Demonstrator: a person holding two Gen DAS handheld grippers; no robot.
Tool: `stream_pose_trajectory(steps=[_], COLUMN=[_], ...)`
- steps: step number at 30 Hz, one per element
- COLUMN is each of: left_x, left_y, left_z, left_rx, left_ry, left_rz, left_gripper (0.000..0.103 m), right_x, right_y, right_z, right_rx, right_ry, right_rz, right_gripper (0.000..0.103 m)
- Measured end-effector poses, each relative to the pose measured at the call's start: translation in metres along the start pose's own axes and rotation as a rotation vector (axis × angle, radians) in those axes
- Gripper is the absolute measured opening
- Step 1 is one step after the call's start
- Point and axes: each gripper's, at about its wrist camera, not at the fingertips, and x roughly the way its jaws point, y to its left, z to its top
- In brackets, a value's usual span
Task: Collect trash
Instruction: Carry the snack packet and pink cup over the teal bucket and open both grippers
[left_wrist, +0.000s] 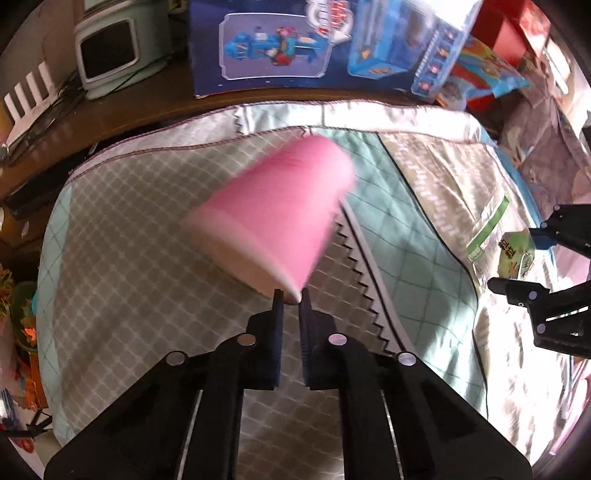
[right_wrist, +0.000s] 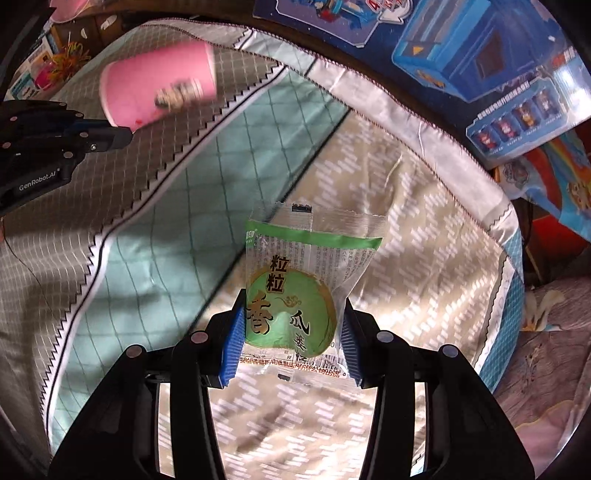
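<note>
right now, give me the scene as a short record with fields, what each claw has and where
setting: patterned quilt on a bed, toy boxes beyond its far edge
left claw: shut on the rim of a pink paper cup, cup tilted and blurred
right claw: shut on a green snack wrapper, pads on its two sides
wrapper state: above the quilt, clear printed top pointing away from the camera
trash left on the quilt: none visible in either view
</note>
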Motion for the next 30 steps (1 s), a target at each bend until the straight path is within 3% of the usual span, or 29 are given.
stream_pose_trajectory(steps=[12,18,27,30], left_x=[-0.022,-0.033,-0.033,-0.031], left_y=[-0.003,-0.008,-0.016,-0.019], left_z=[-0.014,-0.031,-0.03,-0.026], left_rx=[-0.103,-0.086,-0.084,-0.071], left_ry=[-0.05,-0.043,-0.04,-0.038], left_rz=[-0.007,0.037,0.074,0.076], left_gripper=[0.004,0.004,0.006,0.013], right_x=[-0.007,-0.011,-0.011,-0.008], right_y=[-0.014,-0.008,-0.002,-0.004], right_z=[-0.017,-0.018,-0.018,-0.01], right_rx=[0.02,0.008,-0.013,-0.008], right_ry=[-0.028,-0.035,-0.034,-0.042], right_rz=[0.026,0.029,-0.012,-0.022], right_gripper=[0.044,0.044,0.044,0.044])
